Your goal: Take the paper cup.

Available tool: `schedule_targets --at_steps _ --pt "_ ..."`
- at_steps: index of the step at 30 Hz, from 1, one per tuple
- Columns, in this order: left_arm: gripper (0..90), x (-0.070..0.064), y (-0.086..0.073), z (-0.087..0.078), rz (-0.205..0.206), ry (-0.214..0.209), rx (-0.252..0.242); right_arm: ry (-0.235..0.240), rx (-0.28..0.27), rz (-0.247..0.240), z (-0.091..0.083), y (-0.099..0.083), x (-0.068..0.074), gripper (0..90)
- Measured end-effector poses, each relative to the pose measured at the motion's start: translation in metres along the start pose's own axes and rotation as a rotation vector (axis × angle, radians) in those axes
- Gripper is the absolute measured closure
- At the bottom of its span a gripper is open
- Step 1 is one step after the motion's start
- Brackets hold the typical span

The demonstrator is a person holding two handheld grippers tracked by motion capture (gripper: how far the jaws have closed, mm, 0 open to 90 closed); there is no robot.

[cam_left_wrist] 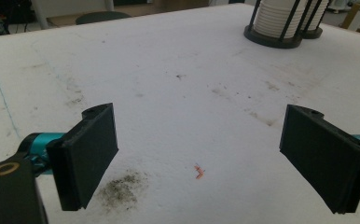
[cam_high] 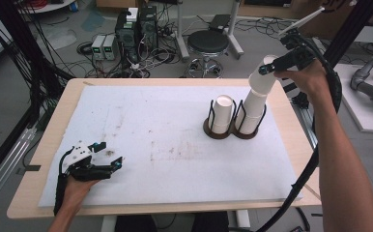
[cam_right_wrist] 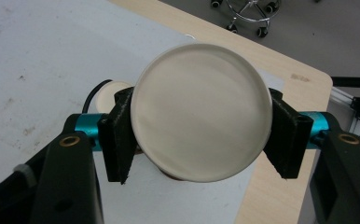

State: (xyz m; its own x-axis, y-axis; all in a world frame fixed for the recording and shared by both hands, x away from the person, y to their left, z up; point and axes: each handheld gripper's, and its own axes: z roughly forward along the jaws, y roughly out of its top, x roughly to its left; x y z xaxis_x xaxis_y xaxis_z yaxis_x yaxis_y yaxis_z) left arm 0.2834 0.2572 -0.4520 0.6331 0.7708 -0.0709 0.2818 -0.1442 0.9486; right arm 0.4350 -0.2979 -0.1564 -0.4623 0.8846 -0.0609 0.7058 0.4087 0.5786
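White cup (cam_high: 263,77) pinched by right gripper (cam_high: 266,68), upper right; lift straight, avoid tipping holder (cam_high: 245,131). Left gripper (cam_high: 108,155) spread, idle.

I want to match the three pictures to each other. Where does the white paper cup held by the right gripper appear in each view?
High view: the held cup is upper right, tilted above the right holder.
Left gripper view: not in it.
Right gripper view: the held cup's base is central, between the jaws.
Shared landmark: the white mat.
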Motion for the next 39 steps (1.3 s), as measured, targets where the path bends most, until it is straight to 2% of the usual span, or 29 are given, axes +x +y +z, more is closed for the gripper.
schedule_targets --at_steps 11,16,26,39 --pt "11.1 0.0 0.0 0.0 0.003 0.001 0.002 0.022 -0.02 -0.017 -0.006 -0.005 0.001 36.0" --pt "11.1 0.0 0.0 0.0 0.003 0.001 0.002 0.06 -0.046 -0.038 -0.011 -0.007 0.005 36.0" --pt "11.1 -0.001 0.0 0.0 0.004 -0.001 0.002 0.155 -0.113 -0.125 -0.017 -0.013 0.027 36.1" --pt "11.1 0.001 0.0 0.0 -0.007 -0.003 -0.001 0.23 -0.151 -0.191 -0.018 -0.026 0.048 36.0"
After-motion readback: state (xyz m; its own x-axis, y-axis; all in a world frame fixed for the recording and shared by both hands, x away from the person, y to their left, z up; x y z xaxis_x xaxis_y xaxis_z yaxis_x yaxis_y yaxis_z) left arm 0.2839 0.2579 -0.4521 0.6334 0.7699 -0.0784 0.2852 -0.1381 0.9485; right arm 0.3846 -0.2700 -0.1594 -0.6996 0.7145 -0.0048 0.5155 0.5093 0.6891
